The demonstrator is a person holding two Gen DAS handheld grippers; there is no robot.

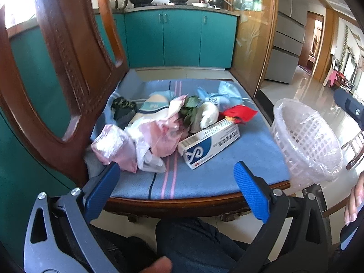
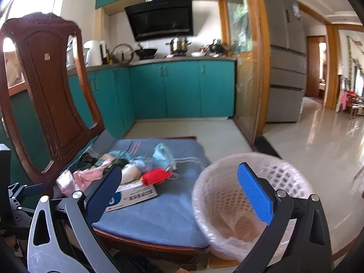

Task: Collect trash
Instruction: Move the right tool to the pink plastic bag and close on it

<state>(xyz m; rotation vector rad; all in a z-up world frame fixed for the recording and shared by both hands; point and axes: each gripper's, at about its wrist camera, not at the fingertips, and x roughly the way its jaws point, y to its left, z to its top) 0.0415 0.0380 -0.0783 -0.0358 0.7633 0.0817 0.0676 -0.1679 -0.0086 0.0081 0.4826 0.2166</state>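
Trash: pile on a blue cloth covering a wooden chair seat, heaped from the back-left corner toward the middle.
Box: white and blue carton, lying flat at the pile's front right, just beside the pink bags.
Pink bags: crumpled plastic at the seat's left edge, touching the chair back.
Red wrapper: behind the box, near the right edge of the seat.
Green leaves: mid-pile, next to a pale lump.
Bin: white lattice basket lined with clear plastic, off the seat's front right corner, looks empty.
Left gripper: jaws apart, holding nothing, hovering over the front edge of the seat, left finger near the pink bags.
Right gripper: jaws apart, holding nothing, above the seat's front right corner and the bin rim.
Person: fingers at far right of left wrist view.
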